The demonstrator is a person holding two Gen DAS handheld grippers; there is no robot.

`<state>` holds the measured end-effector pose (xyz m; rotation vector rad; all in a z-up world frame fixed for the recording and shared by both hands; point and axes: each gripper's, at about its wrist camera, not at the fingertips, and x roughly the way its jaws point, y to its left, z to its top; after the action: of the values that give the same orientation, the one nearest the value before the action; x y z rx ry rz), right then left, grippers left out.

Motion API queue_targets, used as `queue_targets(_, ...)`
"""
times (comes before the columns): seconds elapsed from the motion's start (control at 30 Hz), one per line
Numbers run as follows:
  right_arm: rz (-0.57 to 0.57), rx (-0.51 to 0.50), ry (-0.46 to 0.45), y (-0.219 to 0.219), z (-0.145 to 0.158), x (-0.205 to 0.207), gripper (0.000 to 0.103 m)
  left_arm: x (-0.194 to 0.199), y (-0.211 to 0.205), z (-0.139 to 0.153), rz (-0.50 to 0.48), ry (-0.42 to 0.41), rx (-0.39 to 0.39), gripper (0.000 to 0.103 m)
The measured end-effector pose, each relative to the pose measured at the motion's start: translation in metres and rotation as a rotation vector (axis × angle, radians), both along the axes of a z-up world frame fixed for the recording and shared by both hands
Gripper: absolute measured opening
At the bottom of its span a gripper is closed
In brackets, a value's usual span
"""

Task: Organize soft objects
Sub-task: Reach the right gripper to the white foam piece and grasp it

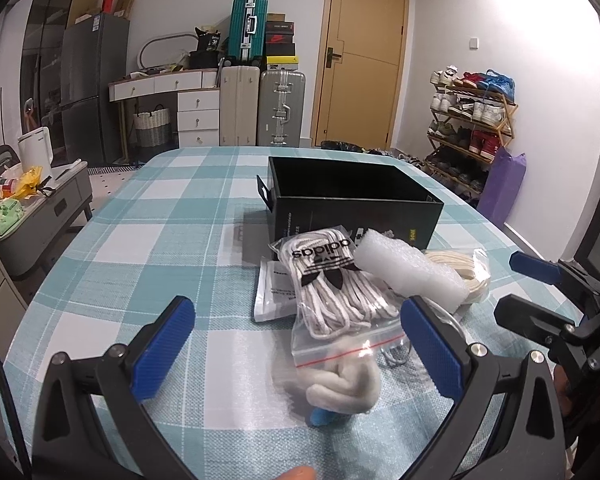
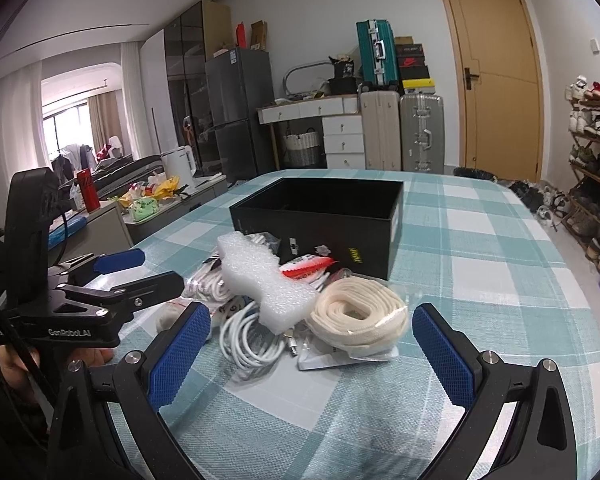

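While the zip bag of white laces [image 1: 332, 280] lies flat just in front of the black box [image 1: 352, 200], long axis running from the box toward you, its red-striped seal end nearest, you look to be at the first pick, nothing yet packed. Your left gripper [image 1: 300, 344] straddles that near end, jaws spread and empty; close on it next. The foam piece [image 1: 408, 268] rests beside the box too. Your right gripper [image 2: 312, 356] hangs wide apart before the cream lace coil [image 2: 358, 316].
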<state>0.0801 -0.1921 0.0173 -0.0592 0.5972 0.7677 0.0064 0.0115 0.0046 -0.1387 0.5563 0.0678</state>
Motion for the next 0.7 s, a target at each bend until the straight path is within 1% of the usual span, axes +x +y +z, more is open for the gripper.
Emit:
queue_targets(0.07,0.012,0.011,0.017,0.003,0.000,0.004,0.103,0.003,0.002,0.001,0.002,0.004,-0.003,0.103)
queue_targets(0.13,0.016,0.002,0.036,0.008,-0.001,0.008,0.103,0.006,0.005,0.001,0.004,0.010,-0.009,0.103)
queue_targets(0.37,0.031,-0.070,0.013,0.024,0.002,0.016,0.103,0.015,0.011,0.001,-0.001,0.026,-0.029,0.103)
queue_targets(0.5,0.062,-0.074,0.035,0.035,0.001,0.023,0.103,0.016,0.014,0.000,-0.002,0.026,-0.035,0.103)
queue_targets(0.57,0.073,-0.075,0.044,0.039,0.000,0.025,0.102,0.016,0.016,0.001,0.006,0.024,-0.030,0.103)
queue_targets(0.63,0.095,-0.071,0.056,0.045,0.000,0.028,0.098,0.016,0.018,0.001,0.010,0.023,-0.026,0.103)
queue_targets(0.7,0.107,-0.082,0.061,0.051,-0.002,0.031,0.098,0.016,0.022,0.002,0.019,0.023,-0.028,0.103)
